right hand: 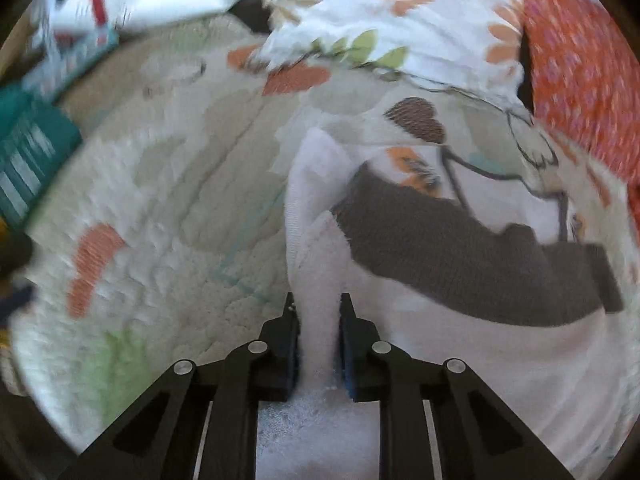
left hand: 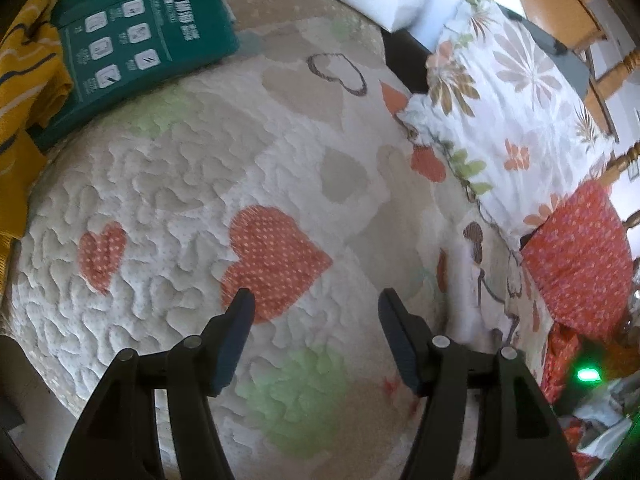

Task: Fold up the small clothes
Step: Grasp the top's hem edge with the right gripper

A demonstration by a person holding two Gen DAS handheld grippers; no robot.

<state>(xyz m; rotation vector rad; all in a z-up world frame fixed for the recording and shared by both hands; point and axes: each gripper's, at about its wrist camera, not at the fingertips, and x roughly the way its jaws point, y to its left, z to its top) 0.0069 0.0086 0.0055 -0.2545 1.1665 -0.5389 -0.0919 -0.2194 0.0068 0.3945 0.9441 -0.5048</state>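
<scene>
While right gripper (right hand: 316, 312) pinches the white-and-dark-grey knit garment (right hand: 460, 256) on the heart-print quilt (left hand: 168, 184), left gripper (left hand: 316, 304) hangs open, empty; likely grasp step, fold-over next.

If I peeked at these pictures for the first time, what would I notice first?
Probably the right gripper pinching a white garment with a dark patch, low in the right wrist view. Then the big orange heart on the quilt, just beyond the open, empty left gripper, and the teal package top left.
</scene>
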